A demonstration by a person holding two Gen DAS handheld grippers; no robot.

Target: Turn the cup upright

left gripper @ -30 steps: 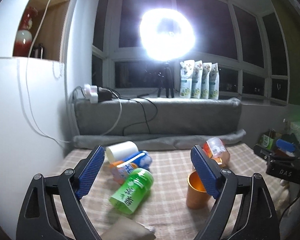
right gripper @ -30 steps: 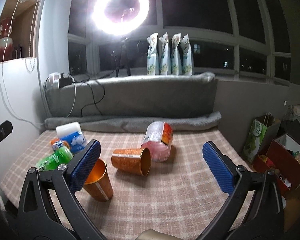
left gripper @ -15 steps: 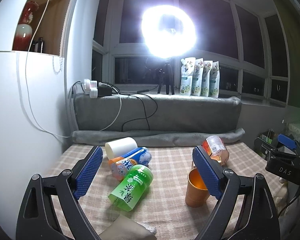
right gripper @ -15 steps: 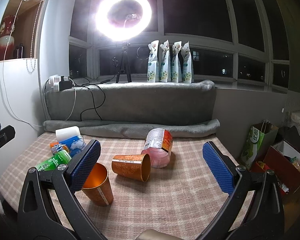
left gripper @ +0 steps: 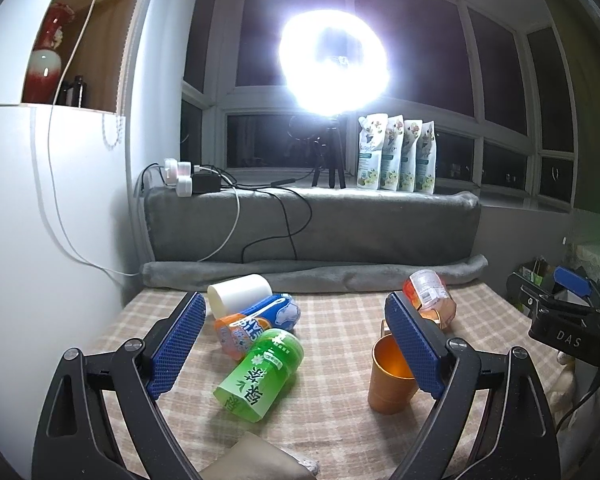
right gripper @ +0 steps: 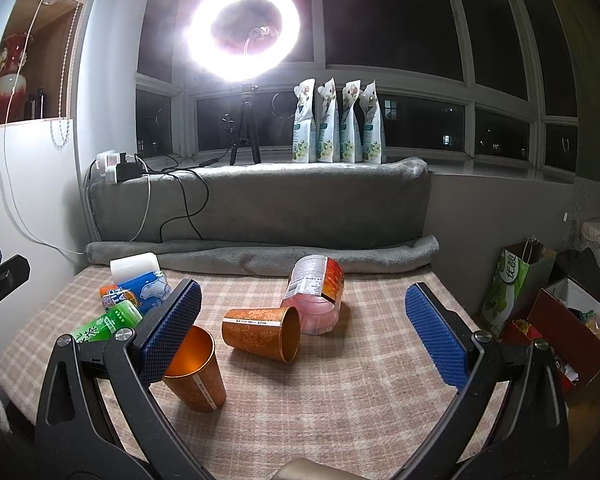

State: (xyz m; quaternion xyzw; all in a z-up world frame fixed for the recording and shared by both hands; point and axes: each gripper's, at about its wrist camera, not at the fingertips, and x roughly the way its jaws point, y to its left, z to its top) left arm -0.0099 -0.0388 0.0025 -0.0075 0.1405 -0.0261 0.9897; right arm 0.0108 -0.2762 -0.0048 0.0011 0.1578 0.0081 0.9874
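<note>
Since a second ago both my grippers have lifted and tipped back a little, so the cloth-covered table point(right gripper: 340, 392) shows more of its near part; the cups themselves have not shifted. My right gripper point(right gripper: 300, 320) hangs with its jaws spread wide and holding nothing. The lying copper cup point(right gripper: 262, 332) rests on its side mid-table, mouth toward the right edge, framed between those jaws but beyond their tips. Just behind it a pink jar point(right gripper: 316, 300) also lies tipped. The upright copper cup point(right gripper: 194, 368) stands near the front, partly behind my right gripper's left finger. My left gripper point(left gripper: 296, 340) is spread too, empty, above a green tea bottle point(left gripper: 260, 372) lying toward the left edge.
</note>
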